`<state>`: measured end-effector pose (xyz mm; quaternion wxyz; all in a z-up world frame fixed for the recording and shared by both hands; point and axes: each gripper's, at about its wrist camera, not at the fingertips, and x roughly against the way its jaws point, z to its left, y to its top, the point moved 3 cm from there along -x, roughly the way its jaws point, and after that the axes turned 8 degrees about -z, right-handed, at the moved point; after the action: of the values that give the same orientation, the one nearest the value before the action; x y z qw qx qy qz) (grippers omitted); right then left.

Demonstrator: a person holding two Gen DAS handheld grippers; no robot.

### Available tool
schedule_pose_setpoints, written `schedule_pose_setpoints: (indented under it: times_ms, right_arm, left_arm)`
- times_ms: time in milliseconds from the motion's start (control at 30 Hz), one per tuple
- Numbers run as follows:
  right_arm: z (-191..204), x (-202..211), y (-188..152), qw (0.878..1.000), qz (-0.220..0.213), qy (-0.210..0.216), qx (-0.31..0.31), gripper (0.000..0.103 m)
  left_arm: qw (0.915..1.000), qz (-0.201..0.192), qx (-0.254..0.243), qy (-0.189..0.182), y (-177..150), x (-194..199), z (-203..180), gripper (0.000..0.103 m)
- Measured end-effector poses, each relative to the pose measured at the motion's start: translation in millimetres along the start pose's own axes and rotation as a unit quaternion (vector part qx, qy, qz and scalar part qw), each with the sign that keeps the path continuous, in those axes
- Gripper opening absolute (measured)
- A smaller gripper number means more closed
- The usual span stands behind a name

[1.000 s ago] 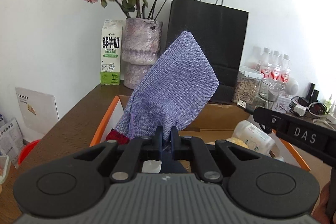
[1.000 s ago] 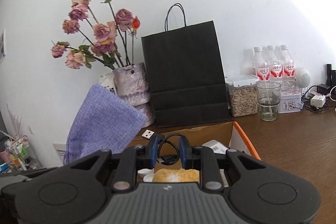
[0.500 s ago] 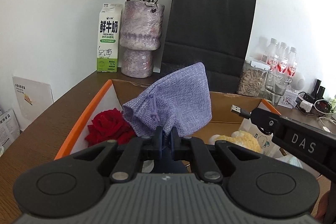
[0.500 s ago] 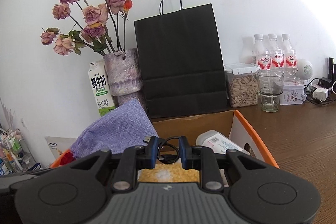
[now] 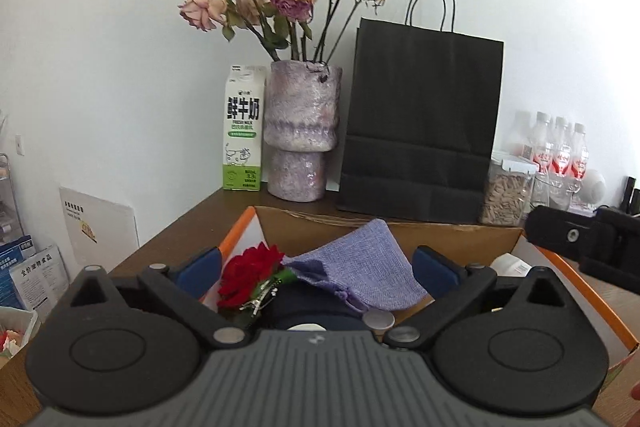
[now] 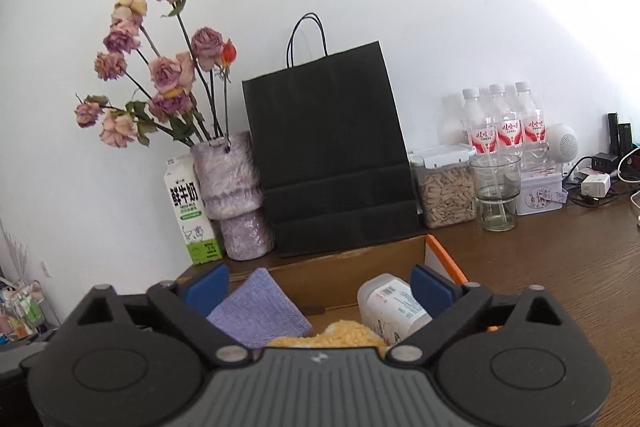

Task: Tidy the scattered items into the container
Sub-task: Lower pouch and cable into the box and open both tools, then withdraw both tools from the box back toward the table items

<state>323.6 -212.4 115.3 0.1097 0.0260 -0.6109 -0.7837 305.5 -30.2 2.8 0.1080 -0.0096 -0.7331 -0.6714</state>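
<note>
1. Since a second ago, both grippers have released: the left gripper [image 5: 316, 265], which was clamped on the lilac woven fabric pouch [image 5: 360, 277], now stands wide apart.
2. That pouch lies in the orange-edged cardboard box [image 5: 452, 237] beside a red artificial rose [image 5: 250, 273].
3. Further right, the right gripper [image 6: 320, 287] is spread empty above a white plastic bottle [image 6: 394, 305]; no stray items show, so tidying looks nearly finished.

The left gripper [image 5: 316, 267] filled the lower part of its own view, blue-padded fingers [image 5: 199, 267] spread wide with nothing between them. The right gripper [image 6: 320, 285] sat likewise low in its view, jaws parted; its dark body also showed at the left view's right edge.
</note>
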Motion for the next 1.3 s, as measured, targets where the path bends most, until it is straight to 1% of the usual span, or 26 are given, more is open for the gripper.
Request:
schedule_pose_setpoints:
  times_ms: [67,233,533,900,1033,1167,1300]
  right_arm:
    - [0,3,2,1.000,-0.006,-0.008,0.003,0.103]
    - [-4,5,3,1.000,-0.005,-0.012,-0.002,0.103]
    - [-4,11,0,1.000,-0.008,-0.019,0.005,0.103]
    - [-1,19,-5,0.999,-0.012,-0.018,0.031,0.103]
    - [0,26,-9,0.998,-0.020,-0.019,0.051,0.103]
    - [7,33,-17,0.995,-0.028,-0.017,0.094,0.103]
    - [11,42,-23,0.993,-0.024,-0.006,0.112,0.103]
  left_arm:
    - [1.0000,-0.002,0.005,0.008,1,0,3,0.103]
    - [0.9998,-0.001,0.016,0.012,2,0,8,0.103]
    - [0.9999,0.008,0.006,0.012,-5,-1,8,0.103]
    - [0.9998,-0.012,0.008,0.012,-10,10,14,0.103]
    - [0.9998,-0.018,-0.004,0.005,-12,15,12,0.103]
    - [0.9995,-0.025,-0.019,0.002,-16,23,11,0.103]
    - [0.9992,-0.033,-0.020,0.003,-18,33,14,0.103]
